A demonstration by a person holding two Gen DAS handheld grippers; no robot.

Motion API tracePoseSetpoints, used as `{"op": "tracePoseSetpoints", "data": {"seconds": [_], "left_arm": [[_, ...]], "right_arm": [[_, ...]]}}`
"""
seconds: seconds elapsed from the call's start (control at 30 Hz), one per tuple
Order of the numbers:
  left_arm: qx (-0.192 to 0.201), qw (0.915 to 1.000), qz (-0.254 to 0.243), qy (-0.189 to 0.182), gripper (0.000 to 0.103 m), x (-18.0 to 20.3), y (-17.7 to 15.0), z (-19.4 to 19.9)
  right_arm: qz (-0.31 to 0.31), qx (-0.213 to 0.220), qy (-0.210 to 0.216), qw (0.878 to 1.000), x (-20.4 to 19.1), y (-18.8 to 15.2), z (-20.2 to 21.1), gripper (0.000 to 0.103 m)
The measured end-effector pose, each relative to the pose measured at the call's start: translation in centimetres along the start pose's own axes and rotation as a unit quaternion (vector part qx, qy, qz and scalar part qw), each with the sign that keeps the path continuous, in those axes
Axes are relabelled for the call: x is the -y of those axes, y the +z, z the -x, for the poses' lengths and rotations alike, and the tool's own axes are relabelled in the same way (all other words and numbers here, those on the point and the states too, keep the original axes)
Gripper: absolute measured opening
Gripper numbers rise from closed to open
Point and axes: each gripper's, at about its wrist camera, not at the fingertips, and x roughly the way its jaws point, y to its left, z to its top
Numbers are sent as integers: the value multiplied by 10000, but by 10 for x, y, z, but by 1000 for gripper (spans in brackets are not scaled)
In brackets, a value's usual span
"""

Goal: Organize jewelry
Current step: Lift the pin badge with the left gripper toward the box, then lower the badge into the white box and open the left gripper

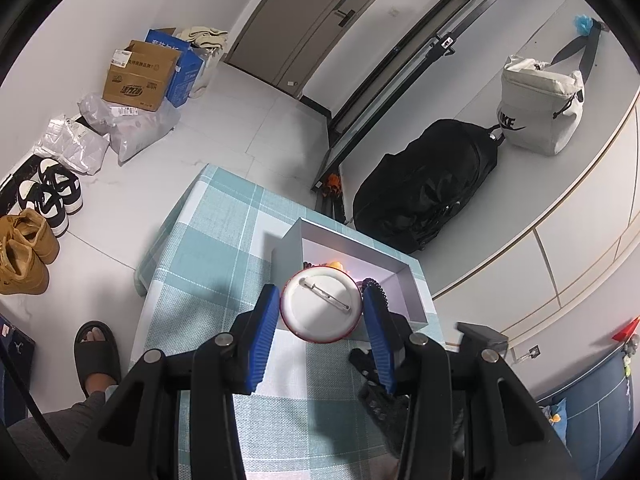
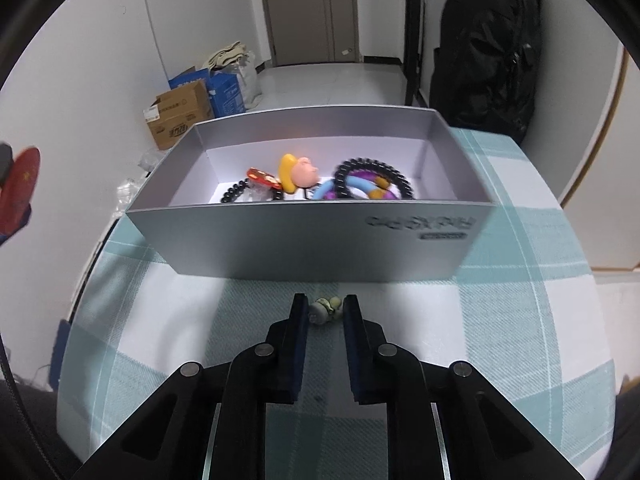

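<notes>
1. Between the right gripper (image 2: 324, 312) fingers, at their very tips: small greenish bead trinket (image 2: 326, 310), pinched from both sides and resting on the checked tablecloth (image 2: 500, 320). Closed on it, with hardly any gap left.
2. Just beyond those fingertips: near wall of the grey box (image 2: 312, 236), open-topped, already holding a black coil bracelet (image 2: 374, 180), a colourful ring (image 2: 352, 192), a yellow-and-pink figure charm (image 2: 298, 174), a red charm (image 2: 262, 178) and a black bead string (image 2: 236, 192).
3. Between the left gripper (image 1: 322, 310) blue pads (image 1: 264, 320): round pin badge (image 1: 322, 306), white back and clasp facing the camera, gripped at its rim and held above the near edge of the box (image 1: 412, 284), clear of the cloth.
4. Step in hand, as judged: lifting the trinket into the box. Best done by keeping the squeeze steady, rising straight up before going forward, and clearing the near wall fully, since it stands right ahead of the tips.
5. Worth watching: such a small, rounded piece could roll or pop out of a tip-only grip; no twisting while lifting.
6. Release only once well over the box floor, low enough to avoid a bounce.
7. Pose, right: tilted steeply down at the cloth, fingers nearly touching it.
8. Pose, left: angled down more gently, hovering, badge level with the box opening.
</notes>
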Motion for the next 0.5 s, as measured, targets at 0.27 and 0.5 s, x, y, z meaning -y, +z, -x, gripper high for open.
{"op": "tracePoseSetpoints", "data": {"seconds": [0.27,0.5], "left_arm": [[-111,9997,-205,24,37,10,-3,-9],[-228,9981,-564,83,37,26,-3,-22]], "right_arm": [[-161,-67,246,9995,36,0,22,16],[-125,297,505,9982,63,19,56,16]]}}
